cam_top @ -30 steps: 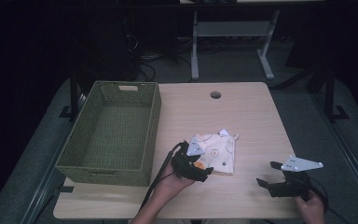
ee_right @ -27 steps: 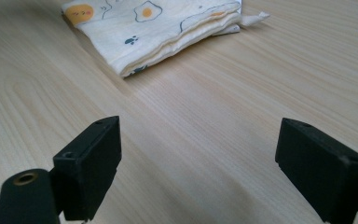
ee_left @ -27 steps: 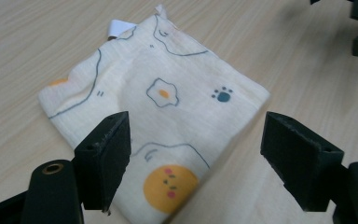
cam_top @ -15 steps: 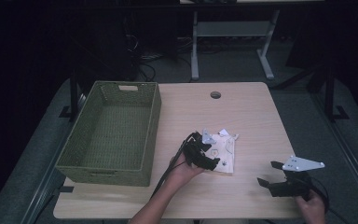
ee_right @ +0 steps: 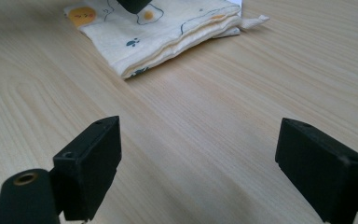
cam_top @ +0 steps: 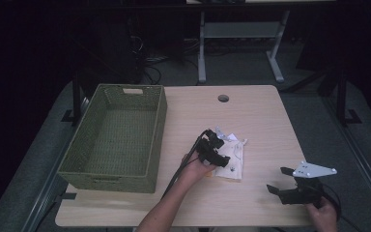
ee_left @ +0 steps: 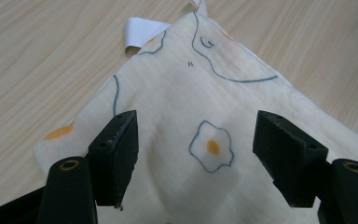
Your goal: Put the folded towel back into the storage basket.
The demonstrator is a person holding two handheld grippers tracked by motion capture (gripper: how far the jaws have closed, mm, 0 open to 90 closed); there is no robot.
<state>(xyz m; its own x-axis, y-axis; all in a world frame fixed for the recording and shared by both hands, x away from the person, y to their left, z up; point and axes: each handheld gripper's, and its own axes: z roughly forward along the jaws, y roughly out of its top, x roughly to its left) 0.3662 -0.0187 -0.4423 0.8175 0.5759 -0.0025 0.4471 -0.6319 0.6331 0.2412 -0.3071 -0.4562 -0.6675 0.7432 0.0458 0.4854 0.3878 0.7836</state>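
Since the earlier frame the left gripper (cam_top: 218, 143) has slid over the folded cloth (ee_left: 205, 121), its jaws narrowing but holding nothing, so pinch all layers squarely; the right gripper (cam_top: 284, 180) rests wide open and empty.

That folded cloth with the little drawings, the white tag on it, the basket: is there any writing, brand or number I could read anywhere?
None: no readable text in any view.
Cloth: only drawings, a fried egg and blue outlines, no letters.
White tag at the cloth's edge: curled over, shows blank.
Basket: plain green weave, no label visible.
Table: bare wood grain, one round hole.
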